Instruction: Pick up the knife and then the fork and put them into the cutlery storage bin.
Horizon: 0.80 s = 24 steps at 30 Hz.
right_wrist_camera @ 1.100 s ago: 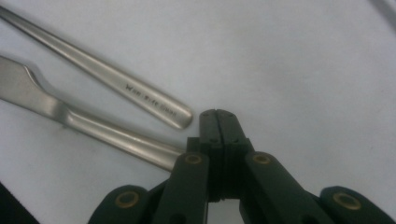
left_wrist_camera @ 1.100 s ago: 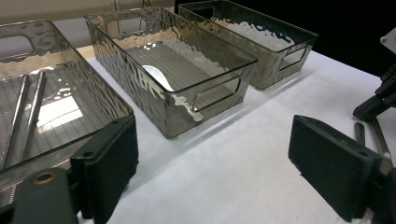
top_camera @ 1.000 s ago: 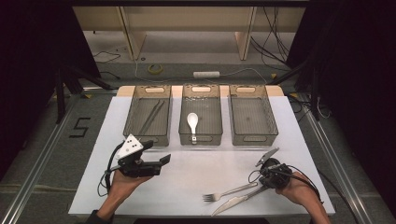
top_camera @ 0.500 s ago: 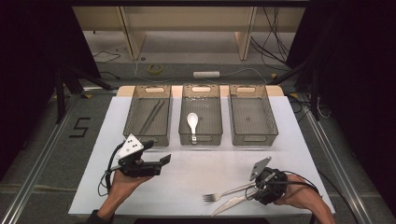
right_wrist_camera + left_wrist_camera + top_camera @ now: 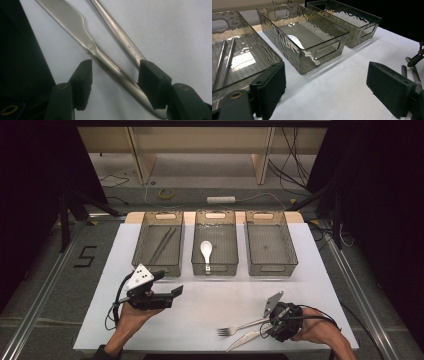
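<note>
The right gripper stands with jaws half open over the handle of the flat silver knife, and they have just been opening. The knife lies at the white table's near edge beside the silver fork. I think the next move is closing on one handle only. The high view shows the three clear bins; the left gripper waits, jaws wide and empty.
</note>
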Motion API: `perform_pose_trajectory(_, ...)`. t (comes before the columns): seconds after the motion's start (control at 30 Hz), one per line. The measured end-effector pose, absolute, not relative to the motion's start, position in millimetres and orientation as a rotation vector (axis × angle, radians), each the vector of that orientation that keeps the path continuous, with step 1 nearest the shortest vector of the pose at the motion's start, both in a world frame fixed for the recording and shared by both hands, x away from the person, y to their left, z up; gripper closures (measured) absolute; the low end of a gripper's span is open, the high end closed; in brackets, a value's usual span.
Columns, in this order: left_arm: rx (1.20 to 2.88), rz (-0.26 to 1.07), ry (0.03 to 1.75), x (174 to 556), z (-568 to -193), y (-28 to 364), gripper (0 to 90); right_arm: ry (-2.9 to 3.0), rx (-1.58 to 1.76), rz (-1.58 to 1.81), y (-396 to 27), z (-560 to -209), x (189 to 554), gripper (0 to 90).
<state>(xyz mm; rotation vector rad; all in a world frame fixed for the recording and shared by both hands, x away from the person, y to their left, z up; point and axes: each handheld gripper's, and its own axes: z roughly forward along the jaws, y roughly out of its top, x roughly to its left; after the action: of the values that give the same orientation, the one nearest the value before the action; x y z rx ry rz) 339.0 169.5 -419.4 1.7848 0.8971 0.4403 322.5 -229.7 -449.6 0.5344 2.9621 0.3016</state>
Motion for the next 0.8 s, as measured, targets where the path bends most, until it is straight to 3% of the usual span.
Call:
perform_pose_trajectory(0.53, 1.783, 0.44, 0.896, 339.0, -419.3, 169.6, 15.4, 2.992, 0.551, 0.23, -230.2, -455.3, 328.9, 46.0)
perform_pose_trajectory(0.8, 1.784, 0.441, 0.896, 338.9, -419.3, 169.6, 15.4, 3.002, 0.541, 0.189, -226.2, -454.5, 328.9, 52.2)
